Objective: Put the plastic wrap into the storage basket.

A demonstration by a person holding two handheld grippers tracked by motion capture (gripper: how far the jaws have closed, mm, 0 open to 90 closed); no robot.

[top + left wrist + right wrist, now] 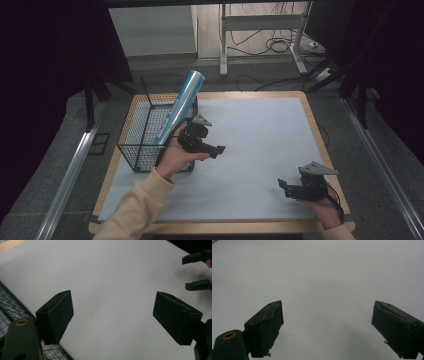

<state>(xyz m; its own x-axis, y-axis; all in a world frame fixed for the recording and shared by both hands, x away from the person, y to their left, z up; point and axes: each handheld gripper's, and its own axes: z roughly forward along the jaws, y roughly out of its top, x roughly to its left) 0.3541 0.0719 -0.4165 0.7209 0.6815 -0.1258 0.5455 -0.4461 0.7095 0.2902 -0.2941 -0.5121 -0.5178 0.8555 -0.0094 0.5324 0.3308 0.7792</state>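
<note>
Roll placement appears complete or nearly so: the blue roll [181, 106] stands tilted in the wire basket [131, 150], left of centre in the high view, its lower end inside the mesh and its upper end leaning out past the far right rim.

1. Left gripper [216, 149]: jaws spread wide, nothing between them. It sits just right of the basket, centre-left of the high view, pointing toward the frame's right. In the left gripper view [113, 315] the basket mesh [10, 307] occupies the lower left corner.
2. Right gripper [283, 185]: jaws likewise apart and empty, at the lower right of the high view, well clear of the basket. Its own view [327, 322] looks onto the bare white mat [317, 277].
3. Recommended handling, as a judgement: withdraw the left gripper along a path away from the basket wall, keeping the jaws apart so neither pad catches the mesh or nudges the leaning roll. The roll looks top-heavy in this pose; any bump to the basket could tip it out.
4. Keep the right gripper parked over the mat [260, 130].
</note>
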